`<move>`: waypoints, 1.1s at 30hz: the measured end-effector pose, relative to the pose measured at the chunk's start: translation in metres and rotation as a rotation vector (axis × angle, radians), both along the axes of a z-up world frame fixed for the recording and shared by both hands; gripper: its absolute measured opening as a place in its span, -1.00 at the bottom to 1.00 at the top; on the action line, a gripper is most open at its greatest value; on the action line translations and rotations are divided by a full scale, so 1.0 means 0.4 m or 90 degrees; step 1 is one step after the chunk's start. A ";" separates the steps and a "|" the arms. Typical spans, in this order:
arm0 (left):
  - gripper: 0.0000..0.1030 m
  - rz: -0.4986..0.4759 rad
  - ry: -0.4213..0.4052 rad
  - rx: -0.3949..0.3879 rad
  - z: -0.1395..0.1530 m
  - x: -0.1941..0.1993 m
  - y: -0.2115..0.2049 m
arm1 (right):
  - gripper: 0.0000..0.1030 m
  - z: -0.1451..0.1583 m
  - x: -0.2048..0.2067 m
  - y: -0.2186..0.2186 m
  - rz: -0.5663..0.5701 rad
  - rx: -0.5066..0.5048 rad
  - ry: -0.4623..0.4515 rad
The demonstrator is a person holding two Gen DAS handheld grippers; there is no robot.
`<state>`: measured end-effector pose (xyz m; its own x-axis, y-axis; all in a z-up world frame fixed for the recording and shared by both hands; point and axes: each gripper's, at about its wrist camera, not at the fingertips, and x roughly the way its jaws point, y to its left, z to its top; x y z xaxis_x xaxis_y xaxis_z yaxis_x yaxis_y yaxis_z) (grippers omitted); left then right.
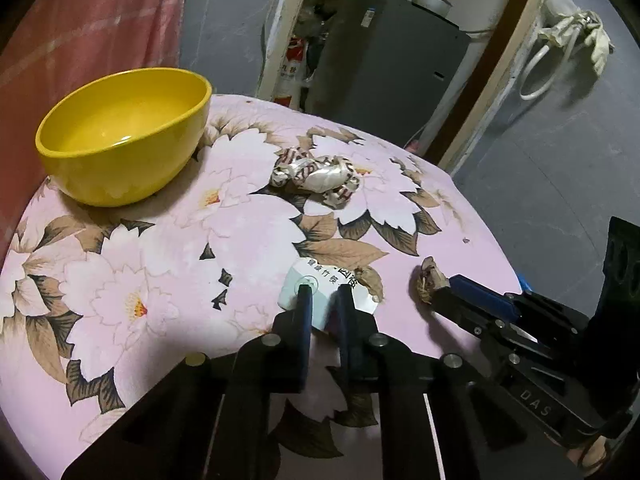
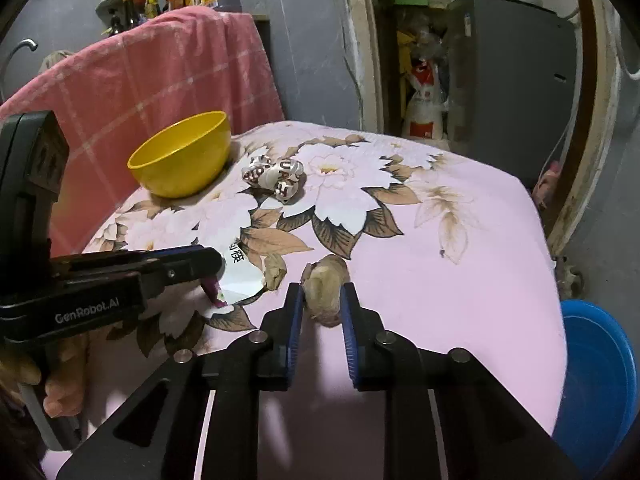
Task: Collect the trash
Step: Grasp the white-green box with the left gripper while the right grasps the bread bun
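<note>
Round table w/ pink floral cloth [image 1: 168,240]. Left gripper [image 1: 322,294] is clamped on a white printed wrapper [image 1: 316,280] lying flat at the near side of the table; its fingers pinch the wrapper's near edge. Right gripper [image 2: 322,294] is closed on a tan, crumpled scrap [image 2: 326,288], prob. a peel or dried husk, hard to tell; it sits just right of the wrapper, on the cloth. A smaller tan bit [image 2: 276,270] lies between wrapper and scrap, touching the wrapper's edge. Farther back, mid-table: crumpled white wrapper w/ red print [image 1: 316,176]. Far left: yellow bowl [image 1: 124,136], upright, looks empty. Blue basin [image 2: 600,380] sits off the table's right edge, lower down.
</note>
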<state>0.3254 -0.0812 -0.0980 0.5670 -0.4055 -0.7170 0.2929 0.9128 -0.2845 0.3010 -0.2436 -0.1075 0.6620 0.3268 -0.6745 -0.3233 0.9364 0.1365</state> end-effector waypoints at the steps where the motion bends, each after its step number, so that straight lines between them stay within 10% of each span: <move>1: -0.83 0.000 -0.002 0.006 -0.001 -0.002 -0.003 | -0.74 0.000 -0.002 -0.001 0.000 0.000 0.000; 10: -0.80 0.000 -0.006 0.029 -0.005 -0.001 -0.022 | -0.80 -0.002 -0.012 -0.006 -0.006 0.005 -0.003; 14: -0.30 -0.012 0.006 0.040 -0.010 0.009 -0.033 | -0.77 -0.005 -0.003 -0.006 -0.003 0.009 0.009; 33: -0.49 -0.035 0.031 0.014 -0.021 0.047 -0.019 | -0.47 -0.026 0.072 0.008 0.016 0.011 0.075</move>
